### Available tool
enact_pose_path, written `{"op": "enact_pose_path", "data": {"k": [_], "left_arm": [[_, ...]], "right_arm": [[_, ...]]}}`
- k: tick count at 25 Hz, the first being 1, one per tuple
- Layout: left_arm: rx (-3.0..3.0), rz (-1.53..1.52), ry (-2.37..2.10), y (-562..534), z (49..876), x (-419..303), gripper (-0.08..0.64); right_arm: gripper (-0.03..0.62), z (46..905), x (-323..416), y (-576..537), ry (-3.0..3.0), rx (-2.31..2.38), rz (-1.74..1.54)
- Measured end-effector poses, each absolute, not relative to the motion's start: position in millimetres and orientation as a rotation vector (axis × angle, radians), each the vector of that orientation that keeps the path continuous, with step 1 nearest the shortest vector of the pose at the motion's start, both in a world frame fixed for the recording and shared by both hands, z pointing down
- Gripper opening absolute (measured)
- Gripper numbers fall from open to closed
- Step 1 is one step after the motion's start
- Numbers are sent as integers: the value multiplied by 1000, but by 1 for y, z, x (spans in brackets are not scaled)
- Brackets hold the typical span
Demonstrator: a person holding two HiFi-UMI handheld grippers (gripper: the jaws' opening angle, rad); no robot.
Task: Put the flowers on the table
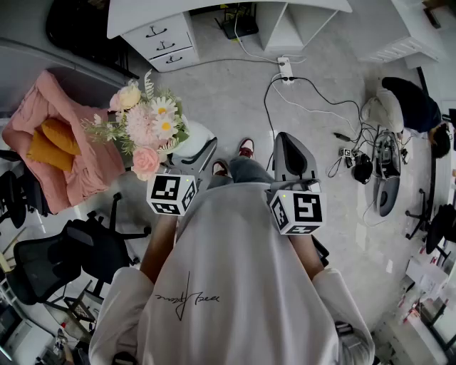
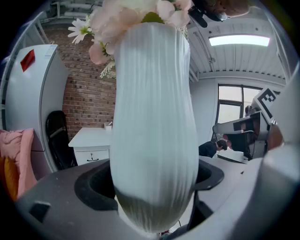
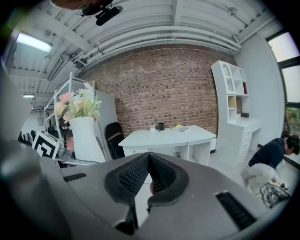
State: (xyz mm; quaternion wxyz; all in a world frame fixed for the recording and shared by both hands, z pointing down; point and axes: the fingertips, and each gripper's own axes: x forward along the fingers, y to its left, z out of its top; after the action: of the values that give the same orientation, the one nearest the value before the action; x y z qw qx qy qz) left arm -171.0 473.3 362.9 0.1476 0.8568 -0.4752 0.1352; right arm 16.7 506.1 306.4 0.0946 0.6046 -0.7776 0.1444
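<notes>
A bunch of pink and white flowers stands in a ribbed white vase. My left gripper is shut on the vase's body and holds it upright in front of the person. In the left gripper view the vase fills the middle, a jaw on each side, the blooms at the top. My right gripper is beside it, shut and empty; its pads meet at the tips. The right gripper view shows the vase at left and the white table ahead. That table lies at the head view's top.
A drawer unit stands under the table's left end. A pink cloth lies on a seat at left, with black office chairs nearer. Cables and a power strip cross the floor. A person crouches at right by a white shelf.
</notes>
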Motion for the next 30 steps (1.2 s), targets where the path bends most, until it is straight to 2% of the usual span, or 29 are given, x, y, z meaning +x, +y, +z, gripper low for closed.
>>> {"op": "enact_pose_path", "data": {"k": [15,30], "left_arm": [[2495,419,-1271,450,346,-125,471],[2492,432,-1297,391,340,-81,471]], "right_arm": [[25,301,10,475,-2402,1701,480],[26,309,50,417,-2488,1638,544]]}}
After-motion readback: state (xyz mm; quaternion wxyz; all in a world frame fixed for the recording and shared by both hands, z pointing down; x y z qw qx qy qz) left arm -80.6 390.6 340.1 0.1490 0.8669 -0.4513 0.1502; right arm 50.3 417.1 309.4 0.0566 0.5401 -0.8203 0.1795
